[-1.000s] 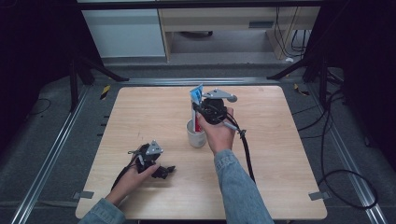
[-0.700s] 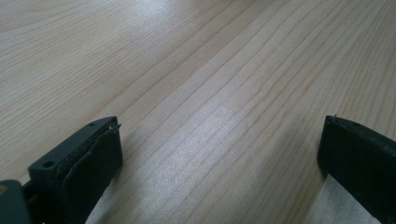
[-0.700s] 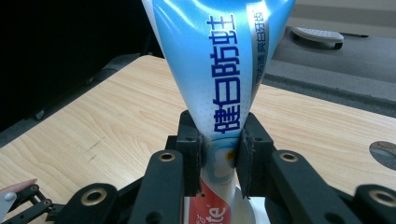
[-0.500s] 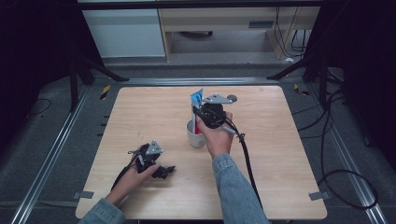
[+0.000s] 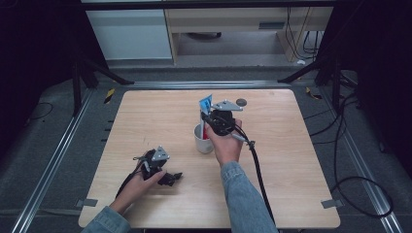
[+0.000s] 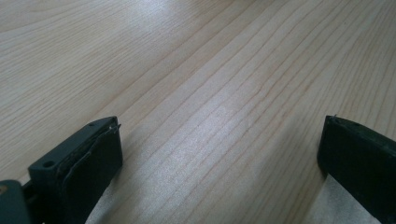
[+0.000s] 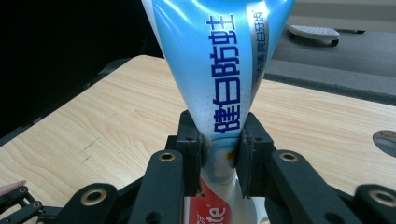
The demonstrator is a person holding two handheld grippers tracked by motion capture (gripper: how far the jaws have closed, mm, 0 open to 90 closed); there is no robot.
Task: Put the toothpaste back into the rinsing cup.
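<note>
Right tongs pinch the tube upright over the cup, mid-counter. Judgement: keep the tube vertical, lower it straight, loosen once the red end seats. Left tongs rest spread near the counter's front-left.

- toothpaste tube: dark blue Chinese print "健白防蛀" runs lengthwise on the light-blue body, just above where the right gripper pinches it
- same tube, silver strip beside that print: smaller Chinese characters, too small to read
- same tube, below the jaws: red patch with white letters "te", rest cut off
</note>
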